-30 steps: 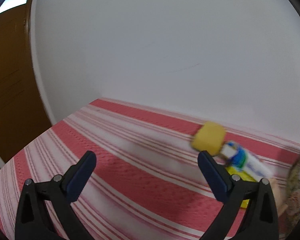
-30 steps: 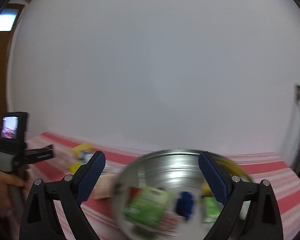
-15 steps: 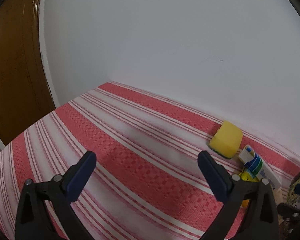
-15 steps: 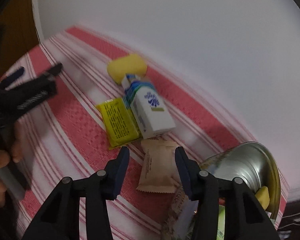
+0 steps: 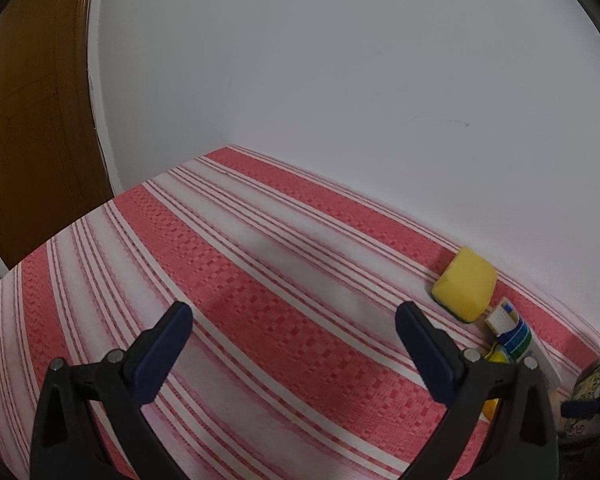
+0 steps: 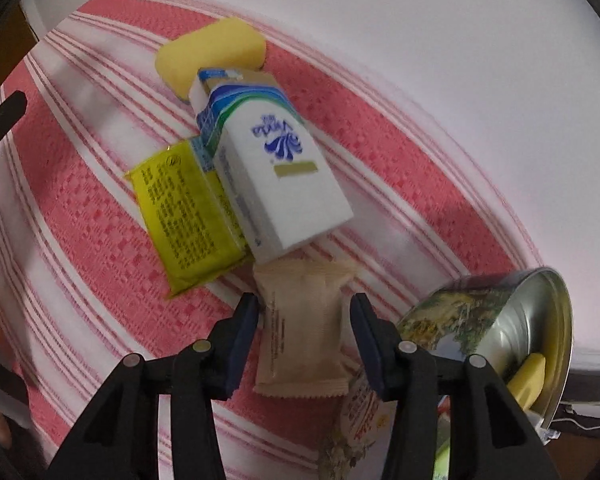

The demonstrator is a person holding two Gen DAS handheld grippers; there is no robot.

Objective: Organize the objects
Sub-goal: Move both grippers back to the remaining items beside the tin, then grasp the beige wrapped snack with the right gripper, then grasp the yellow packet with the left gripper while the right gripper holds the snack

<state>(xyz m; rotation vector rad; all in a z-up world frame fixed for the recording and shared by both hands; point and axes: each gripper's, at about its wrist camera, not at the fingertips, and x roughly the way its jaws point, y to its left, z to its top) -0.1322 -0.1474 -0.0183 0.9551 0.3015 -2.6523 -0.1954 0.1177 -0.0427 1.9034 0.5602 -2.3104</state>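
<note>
My right gripper (image 6: 304, 304) points steeply down over a beige snack packet (image 6: 304, 336) lying on the red-striped cloth. Its jaws are narrowed and stand either side of the packet, pads close to its edges; no squeeze shows. Beyond it lie a white and blue carton (image 6: 276, 172), a yellow packet (image 6: 184, 208) and a yellow sponge (image 6: 212, 54). My left gripper (image 5: 293, 312) hangs open over bare cloth, with the sponge (image 5: 464, 288) and carton (image 5: 512, 332) off to its right.
A patterned metal tin (image 6: 480, 320) lies on its side right of the beige packet, with a yellow item (image 6: 528, 376) inside. A printed pouch (image 6: 360, 412) lies under my right finger. A white wall backs the table; a wooden door (image 5: 28, 120) is at left.
My right gripper swung from facing the wall and tin down over the beige packet, and its jaws narrowed from wide. The left gripper shifted slightly left; the sponge sits further right in its view.
</note>
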